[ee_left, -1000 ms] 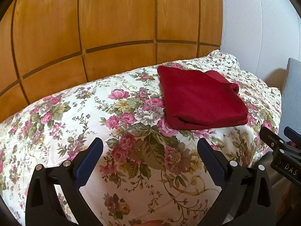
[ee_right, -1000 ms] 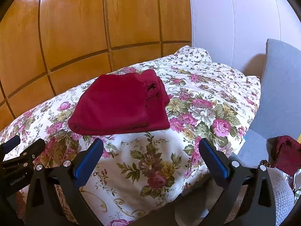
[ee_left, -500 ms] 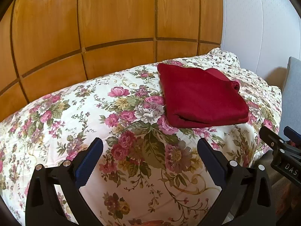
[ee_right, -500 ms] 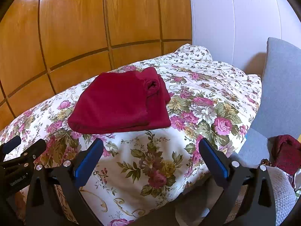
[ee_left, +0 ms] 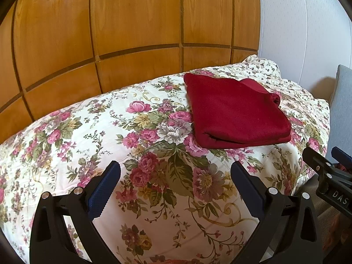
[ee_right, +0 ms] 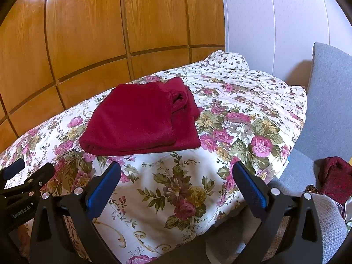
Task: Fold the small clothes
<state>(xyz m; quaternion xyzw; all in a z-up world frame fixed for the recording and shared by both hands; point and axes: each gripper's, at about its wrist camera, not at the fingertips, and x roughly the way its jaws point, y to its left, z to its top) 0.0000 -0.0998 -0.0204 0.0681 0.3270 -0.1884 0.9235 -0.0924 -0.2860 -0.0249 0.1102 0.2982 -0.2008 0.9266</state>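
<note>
A dark red garment (ee_left: 235, 112) lies folded into a flat rectangle on the floral bedspread (ee_left: 114, 136); it also shows in the right wrist view (ee_right: 143, 118). My left gripper (ee_left: 176, 176) is open and empty, held back from the bed's near edge, to the garment's lower left. My right gripper (ee_right: 176, 176) is open and empty, below and right of the garment. Each gripper shows at the edge of the other's view: the right gripper (ee_left: 325, 176) and the left gripper (ee_right: 22, 182).
A wooden panelled wall (ee_left: 132, 22) runs behind the bed, a white wall (ee_right: 275, 22) to its right. A grey chair (ee_right: 330, 101) stands right of the bed with another dark red cloth (ee_right: 336, 176) and a grey knit item (ee_right: 327, 217) on it.
Both views have shifted slightly; the folded garment sits a touch higher in frame. Both grippers stay open and the garment has not moved on the bed.
</note>
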